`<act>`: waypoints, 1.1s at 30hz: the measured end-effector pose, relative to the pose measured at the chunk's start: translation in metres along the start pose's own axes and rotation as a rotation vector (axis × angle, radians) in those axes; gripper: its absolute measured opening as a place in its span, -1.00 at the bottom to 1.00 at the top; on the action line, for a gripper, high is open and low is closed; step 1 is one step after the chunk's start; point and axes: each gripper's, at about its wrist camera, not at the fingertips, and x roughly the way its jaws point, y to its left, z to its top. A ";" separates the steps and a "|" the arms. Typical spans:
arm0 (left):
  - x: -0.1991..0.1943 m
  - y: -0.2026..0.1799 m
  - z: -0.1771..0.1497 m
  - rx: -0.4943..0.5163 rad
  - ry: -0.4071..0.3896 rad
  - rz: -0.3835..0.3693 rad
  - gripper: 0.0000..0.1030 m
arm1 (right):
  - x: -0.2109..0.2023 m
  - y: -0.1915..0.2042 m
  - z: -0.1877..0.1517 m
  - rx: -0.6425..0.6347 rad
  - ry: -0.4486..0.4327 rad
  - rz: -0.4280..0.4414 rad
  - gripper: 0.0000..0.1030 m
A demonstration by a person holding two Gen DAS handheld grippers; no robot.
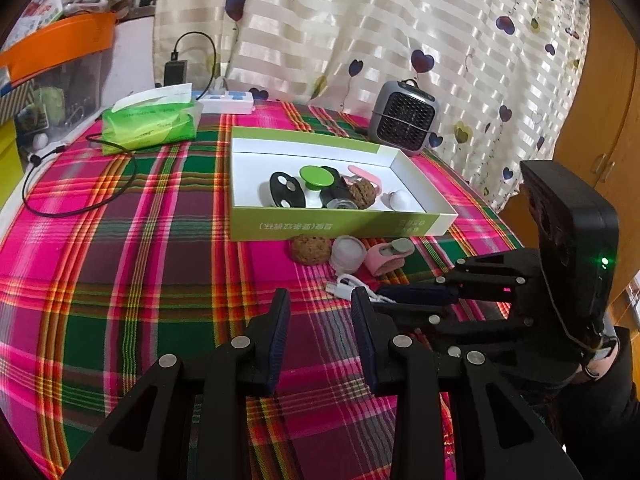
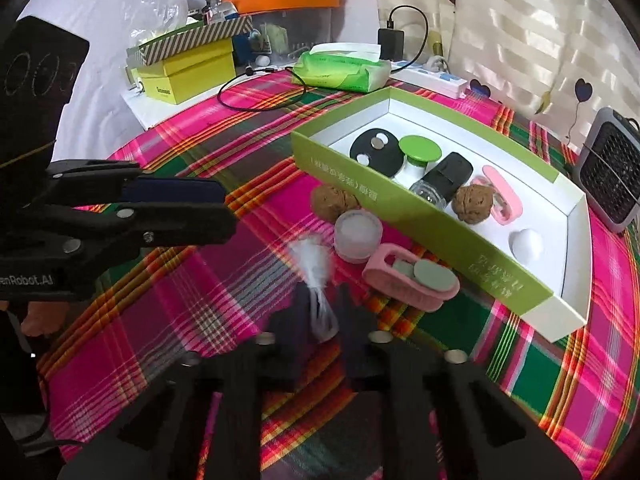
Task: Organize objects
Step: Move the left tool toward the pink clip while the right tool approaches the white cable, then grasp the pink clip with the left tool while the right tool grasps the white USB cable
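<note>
A green and white box (image 1: 320, 226) (image 2: 420, 216) sits on the plaid cloth and holds a black disc (image 1: 286, 194), a green-capped piece (image 1: 316, 178), a black bottle (image 2: 444, 178), a walnut (image 2: 474, 203), a pink case (image 2: 502, 194) and a white ball (image 2: 526, 246). In front of it lie a walnut (image 1: 310, 250) (image 2: 334, 200), a small white jar (image 1: 348, 254) (image 2: 357, 236) and a pink clip (image 1: 388, 258) (image 2: 412, 276). My right gripper (image 2: 322, 304) (image 1: 384, 294) is shut on a white cable (image 2: 316, 276) (image 1: 348, 284). My left gripper (image 1: 320, 304) (image 2: 224, 204) is open and empty.
A green tissue pack (image 1: 150, 124) (image 2: 342, 68), a black cable loop (image 1: 80, 200), a power strip (image 1: 226, 102) and a small grey heater (image 1: 404, 118) (image 2: 612, 172) stand at the back. Yellow boxes (image 2: 188, 74) and an orange-lidded bin (image 2: 288, 0) sit beyond the table.
</note>
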 end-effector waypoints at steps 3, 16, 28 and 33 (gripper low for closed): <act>0.005 -0.003 0.004 0.014 0.011 0.007 -0.43 | -0.005 -0.001 -0.006 0.011 -0.004 -0.009 -0.76; 0.030 -0.038 0.020 0.136 0.039 -0.027 -0.43 | -0.037 -0.036 -0.041 0.152 -0.002 -0.126 -0.76; 0.056 -0.072 0.041 0.332 0.029 -0.052 -0.42 | -0.046 -0.044 -0.052 0.174 -0.010 -0.123 -0.76; 0.077 -0.077 0.046 0.382 0.073 -0.077 -0.42 | -0.047 -0.045 -0.054 0.179 -0.012 -0.118 -0.76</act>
